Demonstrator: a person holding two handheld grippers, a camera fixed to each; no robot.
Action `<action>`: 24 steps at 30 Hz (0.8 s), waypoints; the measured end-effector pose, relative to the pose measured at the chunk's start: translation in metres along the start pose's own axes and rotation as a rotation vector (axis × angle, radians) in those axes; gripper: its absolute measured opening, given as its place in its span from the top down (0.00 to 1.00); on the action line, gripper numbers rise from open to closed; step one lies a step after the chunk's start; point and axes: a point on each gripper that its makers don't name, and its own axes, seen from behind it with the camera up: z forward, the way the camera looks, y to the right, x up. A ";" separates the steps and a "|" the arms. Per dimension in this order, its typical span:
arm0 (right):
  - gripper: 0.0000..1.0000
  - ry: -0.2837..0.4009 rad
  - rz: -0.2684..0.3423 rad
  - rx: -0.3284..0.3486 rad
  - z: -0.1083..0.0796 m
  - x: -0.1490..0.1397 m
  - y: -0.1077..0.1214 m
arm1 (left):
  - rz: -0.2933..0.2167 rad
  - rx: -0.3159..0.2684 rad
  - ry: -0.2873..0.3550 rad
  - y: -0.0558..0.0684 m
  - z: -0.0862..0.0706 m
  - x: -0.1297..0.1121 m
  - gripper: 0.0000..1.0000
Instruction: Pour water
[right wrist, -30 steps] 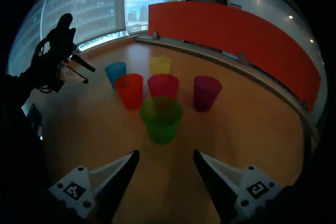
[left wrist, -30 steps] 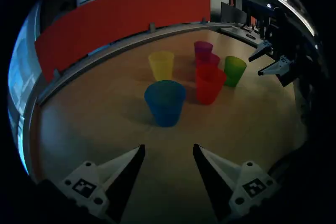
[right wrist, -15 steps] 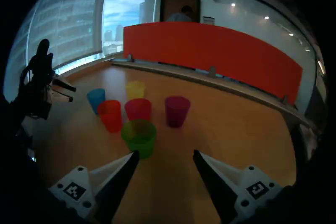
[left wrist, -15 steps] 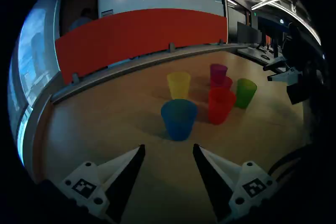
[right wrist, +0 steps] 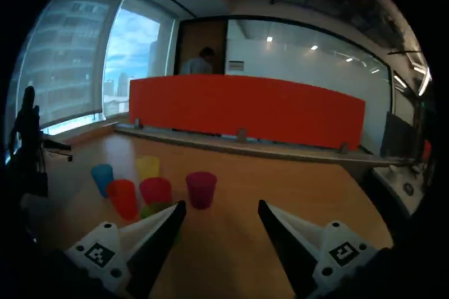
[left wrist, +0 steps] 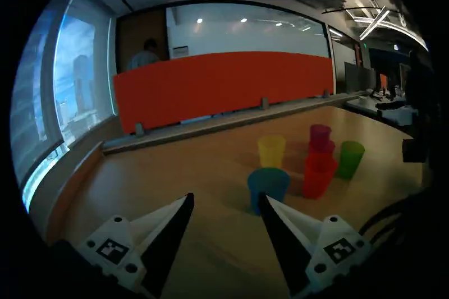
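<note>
Several translucent plastic cups stand close together on a wooden table [left wrist: 168, 181]. In the left gripper view the blue cup [left wrist: 268, 185] is nearest, just past my right fingertip. Behind it stand the yellow [left wrist: 271, 150], red [left wrist: 318, 175], purple [left wrist: 320, 133] and green [left wrist: 350, 159] cups. My left gripper [left wrist: 224, 198] is open and holds nothing. In the right gripper view the purple cup [right wrist: 201, 188], crimson cup [right wrist: 155, 189], red cup [right wrist: 122, 198], yellow cup [right wrist: 147, 167] and blue cup [right wrist: 102, 178] stand ahead to the left. The green cup [right wrist: 150, 210] is partly hidden by my finger. My right gripper [right wrist: 221, 203] is open and holds nothing.
A long red partition [right wrist: 241, 108] runs along the table's far edge, with a person [right wrist: 199, 63] behind it. Tall windows [right wrist: 56, 80] lie beyond the table's left side. The other gripper and its hand [right wrist: 31, 150] hover at the left edge. Bare tabletop [right wrist: 280, 187] stretches right of the cups.
Both views have tilted up and drawn back, so the cups sit lower and smaller and more of the room shows. Both grippers stayed open. The cups have not moved.
</note>
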 end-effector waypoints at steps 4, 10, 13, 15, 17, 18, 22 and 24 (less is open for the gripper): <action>0.00 0.093 0.076 -0.055 -0.006 0.017 0.012 | -0.052 0.079 0.062 -0.008 -0.008 0.006 0.16; 0.01 0.184 0.164 -0.091 -0.012 0.030 0.024 | -0.117 0.123 0.133 -0.008 -0.019 0.012 0.16; 0.01 0.201 0.167 -0.108 -0.013 0.032 0.026 | -0.116 0.153 0.159 -0.012 -0.024 0.018 0.16; 0.01 0.208 0.157 -0.121 -0.013 0.032 0.027 | -0.110 0.172 0.175 -0.013 -0.027 0.022 0.16; 0.00 0.213 0.142 -0.129 -0.012 0.033 0.026 | -0.108 0.182 0.189 -0.013 -0.028 0.026 0.16; 0.00 0.216 0.136 -0.136 -0.013 0.033 0.027 | -0.110 0.186 0.194 -0.013 -0.029 0.027 0.16; 0.00 0.234 0.123 -0.183 -0.016 0.038 0.032 | -0.131 0.206 0.211 -0.016 -0.032 0.030 0.16; 0.00 0.250 0.118 -0.212 -0.019 0.041 0.035 | -0.142 0.216 0.225 -0.018 -0.035 0.032 0.16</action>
